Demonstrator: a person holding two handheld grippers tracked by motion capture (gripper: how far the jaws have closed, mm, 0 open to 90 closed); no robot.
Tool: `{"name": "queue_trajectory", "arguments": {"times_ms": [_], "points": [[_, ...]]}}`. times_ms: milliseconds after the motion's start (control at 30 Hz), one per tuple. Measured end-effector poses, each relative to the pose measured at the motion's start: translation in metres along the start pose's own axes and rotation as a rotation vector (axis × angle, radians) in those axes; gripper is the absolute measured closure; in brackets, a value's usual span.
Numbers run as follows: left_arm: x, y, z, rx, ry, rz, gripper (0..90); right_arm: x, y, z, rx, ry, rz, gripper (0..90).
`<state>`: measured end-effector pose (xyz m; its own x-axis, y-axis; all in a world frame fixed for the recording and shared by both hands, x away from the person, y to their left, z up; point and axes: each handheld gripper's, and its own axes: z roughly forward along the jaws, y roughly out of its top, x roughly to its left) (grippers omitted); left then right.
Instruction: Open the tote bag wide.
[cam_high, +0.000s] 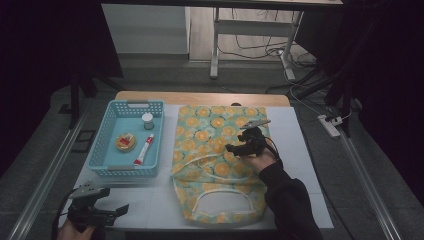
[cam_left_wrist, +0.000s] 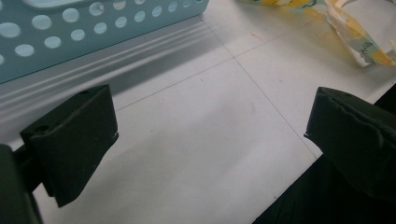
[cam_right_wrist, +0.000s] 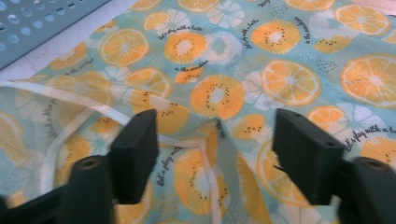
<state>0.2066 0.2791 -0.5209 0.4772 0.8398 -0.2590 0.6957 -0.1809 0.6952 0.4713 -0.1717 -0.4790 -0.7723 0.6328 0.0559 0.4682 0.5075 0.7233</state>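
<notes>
The left gripper (cam_high: 119, 210) hovers low over the bare white counter (cam_left_wrist: 210, 140), its jaws wide with nothing between them. Just beyond those jaws sits a blue basket (cam_high: 102, 145) holding a small jar (cam_high: 147, 120), a tube (cam_high: 143, 150) and a round tin (cam_high: 125, 142). To the right, the right gripper (cam_right_wrist: 215, 149) stands over the orange-print fabric bag (cam_high: 215, 150), jaws parted. A raised fold of the bag and its white strap (cam_right_wrist: 70, 100) lie between and under them, unpinched.

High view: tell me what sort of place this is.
Probably a lab or workshop set up for recording, not a home: a white-topped table on a grey floor, a bare metal desk frame behind, cables and a power strip.
</notes>
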Motion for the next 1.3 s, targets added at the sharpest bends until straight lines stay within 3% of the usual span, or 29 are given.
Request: {"name": "queue_trajectory", "arguments": {"times_ms": [167,500,967,1300], "points": [[0.000,0.000,0.000,0.001,0.000,-0.001,2.1,0.009,-0.001,-0.012,0.004,0.001,-0.003,14.4],[0.000,0.000,0.000,0.001,0.001,-0.002,2.0,0.032,-0.011,-0.023,0.052,0.078,-0.067,0.4],[0.000,0.000,0.000,-0.001,-0.002,-0.001,2.1,0.053,-0.035,-0.011,0.140,0.152,-0.088,0.0],[0.000,0.000,0.000,-0.002,-0.003,-0.004,2.0,0.066,-0.054,0.006,0.208,0.121,-0.148,0.0]]}}
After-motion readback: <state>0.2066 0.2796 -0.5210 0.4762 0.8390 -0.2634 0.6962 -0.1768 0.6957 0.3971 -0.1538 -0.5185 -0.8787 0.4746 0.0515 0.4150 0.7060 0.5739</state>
